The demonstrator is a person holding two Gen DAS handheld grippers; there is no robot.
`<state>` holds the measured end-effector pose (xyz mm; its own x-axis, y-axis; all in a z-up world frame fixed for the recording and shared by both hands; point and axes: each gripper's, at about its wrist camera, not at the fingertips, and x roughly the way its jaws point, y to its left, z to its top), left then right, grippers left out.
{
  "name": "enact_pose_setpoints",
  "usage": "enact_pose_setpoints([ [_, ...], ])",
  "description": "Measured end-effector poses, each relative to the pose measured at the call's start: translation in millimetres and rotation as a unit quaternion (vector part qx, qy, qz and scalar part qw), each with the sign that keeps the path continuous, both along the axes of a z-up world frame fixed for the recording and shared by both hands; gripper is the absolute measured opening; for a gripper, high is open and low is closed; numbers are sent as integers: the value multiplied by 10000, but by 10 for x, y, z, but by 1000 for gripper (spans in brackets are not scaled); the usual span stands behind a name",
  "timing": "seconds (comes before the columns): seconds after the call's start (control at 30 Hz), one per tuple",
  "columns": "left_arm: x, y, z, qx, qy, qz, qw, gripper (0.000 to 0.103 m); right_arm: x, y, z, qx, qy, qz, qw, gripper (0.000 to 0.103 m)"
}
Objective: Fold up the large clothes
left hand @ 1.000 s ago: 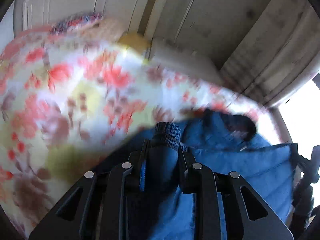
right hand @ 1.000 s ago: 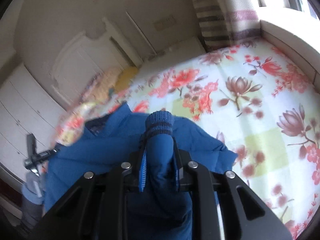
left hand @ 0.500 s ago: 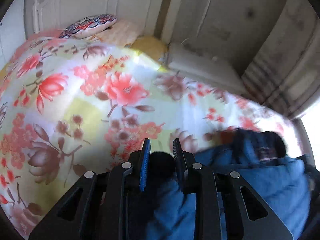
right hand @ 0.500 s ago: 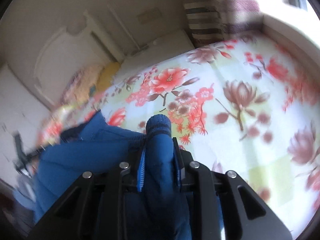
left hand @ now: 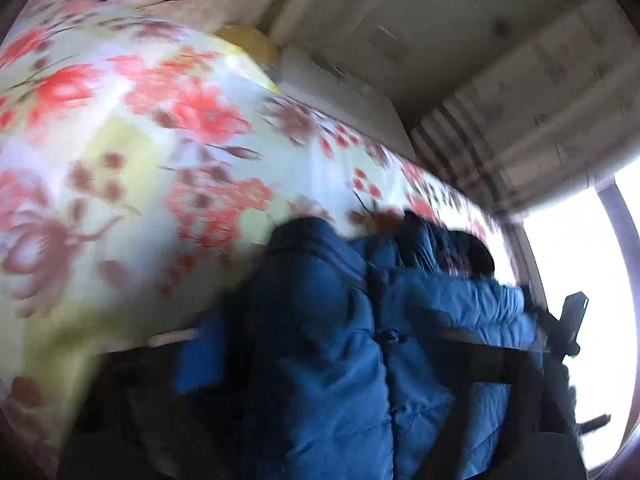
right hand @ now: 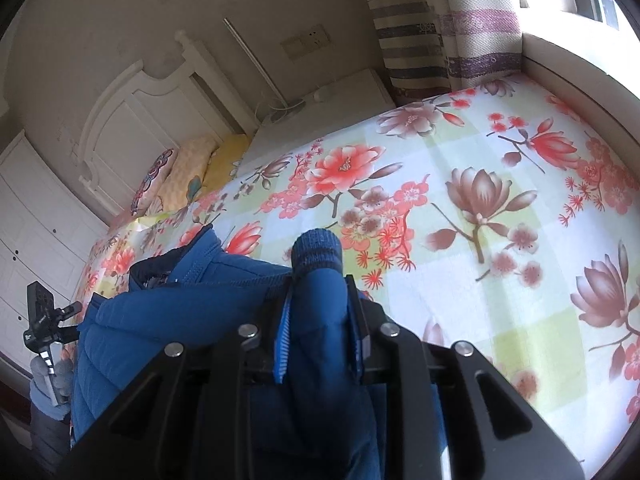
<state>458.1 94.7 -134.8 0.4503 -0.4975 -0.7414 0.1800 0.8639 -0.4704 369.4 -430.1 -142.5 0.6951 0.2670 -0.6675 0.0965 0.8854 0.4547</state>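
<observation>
A blue puffer jacket (right hand: pixel 168 312) lies on a bed with a floral sheet (right hand: pixel 480 208). My right gripper (right hand: pixel 320 320) is shut on the jacket's sleeve, whose ribbed cuff (right hand: pixel 317 250) sticks out past the fingertips. The left wrist view is badly blurred: the jacket (left hand: pixel 320 360) fills the lower middle and covers my left gripper (left hand: pixel 320 344), whose jaws stand wide apart around the blue fabric; one blue pad (left hand: pixel 200 356) shows at the left. The other gripper (right hand: pixel 44 320) shows at the left edge of the right wrist view.
Pillows (right hand: pixel 176 176) lie at the white headboard (right hand: pixel 132 120). A white nightstand (right hand: pixel 320 108) stands by a striped curtain (right hand: pixel 440 32). A window ledge (right hand: pixel 580 72) borders the bed's right side. White wardrobe doors (right hand: pixel 28 208) are at the left.
My left gripper has opened from shut on the sleeve and is moving fast; its view has gone blurred, with the jacket bulk now in front. My right gripper still holds its sleeve.
</observation>
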Motion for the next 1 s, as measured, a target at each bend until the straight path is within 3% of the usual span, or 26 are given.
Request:
enact_pose_setpoints([
  [0.07,-77,-124,144,289,-301,10,9991,17,-8,2,12,-20,-14,-6,10000,23],
  [0.13,-196,-149,442,305,-734,125,9968,16,-59,1,89,-54,-124,-38,9999,22],
  [0.2,-206,-130,684,139,-903,201,9956,16,-191,-31,315,25,-458,-180,9988,21],
  [0.3,-11,-251,659,572,-722,280,9954,16,-206,-86,532,139,-704,-379,9967,21],
  [0.37,162,-372,319,1135,-236,255,9929,17,-33,-35,479,-59,-423,-413,9982,21],
  [0.4,215,-411,67,1354,72,275,9904,25,80,31,348,-298,-94,-368,9988,21],
  [0.43,211,-415,-46,1458,149,319,9887,40,168,99,164,-458,273,-285,9982,22],
  [0.47,169,-383,-89,1465,66,427,9883,41,189,156,41,-504,462,-239,9974,30],
  [0.5,115,-338,-63,1435,-3,568,9880,47,169,155,-23,-495,494,-258,9972,33],
  [0.53,73,-310,-14,1497,-51,691,9863,59,119,104,5,-358,413,-280,9981,35],
  [0.6,-77,-265,215,1727,-528,1108,9773,63,15,64,134,-344,285,-302,9985,48],
  [0.67,-339,-327,624,1807,-1350,1503,9626,67,-120,90,432,-698,-82,-381,9968,53],
  [0.73,-502,-548,931,1620,-1815,1348,9606,84,-223,228,769,-723,-592,-262,9953,56],
  [0.8,-508,-1032,1021,1918,-1858,814,9602,89,-205,486,943,-740,-862,57,9935,56],
  [0.87,-437,-1450,887,2291,-1691,328,9580,91,-82,984,959,-1094,-821,640,9885,56],
  [0.93,-355,-1693,660,2642,-1507,198,9524,91,54,1393,830,-1568,-553,1042,9805,55],
  [1.0,-279,-1897,285,3202,-1297,53,9384,91,185,1723,598,-1975,-267,1305,9712,55],
])
